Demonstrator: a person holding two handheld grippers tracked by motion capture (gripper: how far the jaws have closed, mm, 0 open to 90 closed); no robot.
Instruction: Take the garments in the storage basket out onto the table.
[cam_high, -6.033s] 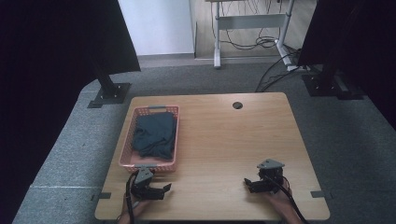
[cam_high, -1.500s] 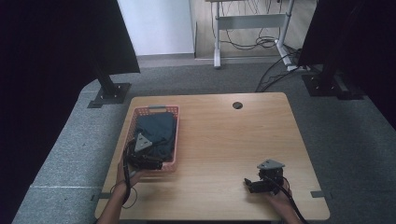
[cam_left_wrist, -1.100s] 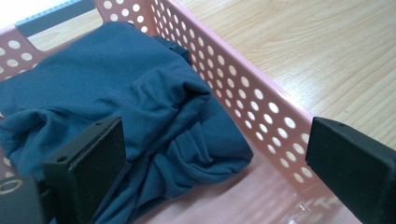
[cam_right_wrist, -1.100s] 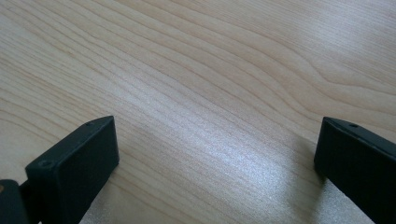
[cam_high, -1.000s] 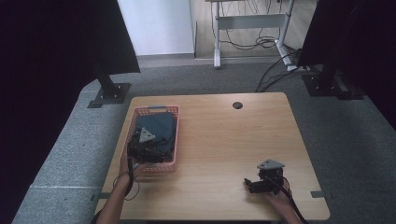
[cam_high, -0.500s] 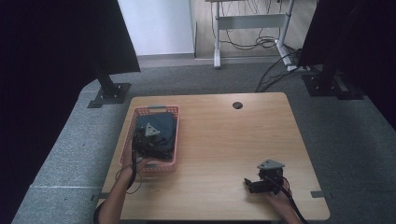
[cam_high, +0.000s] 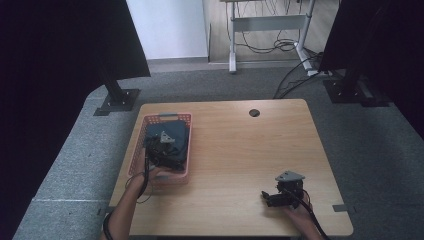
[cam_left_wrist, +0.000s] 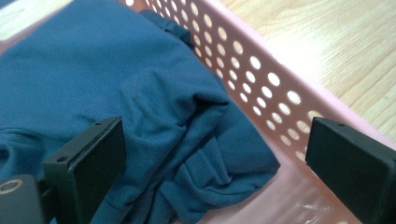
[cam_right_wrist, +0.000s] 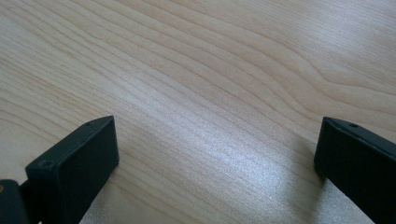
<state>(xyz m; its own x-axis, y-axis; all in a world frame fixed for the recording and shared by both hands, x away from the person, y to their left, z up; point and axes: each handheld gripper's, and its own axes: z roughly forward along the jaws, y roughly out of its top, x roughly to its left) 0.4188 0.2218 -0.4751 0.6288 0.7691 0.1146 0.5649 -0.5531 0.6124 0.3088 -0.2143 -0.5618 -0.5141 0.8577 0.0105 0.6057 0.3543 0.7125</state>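
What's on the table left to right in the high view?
Basket holding the blue cloth, with the left gripper over it → table hole → right gripper.

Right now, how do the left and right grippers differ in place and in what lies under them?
The left gripper is down in the pink basket, over the folded blue garment; the right gripper sits low over bare wooden table, near the front right corner. Both have their jaws spread wide and hold nothing.
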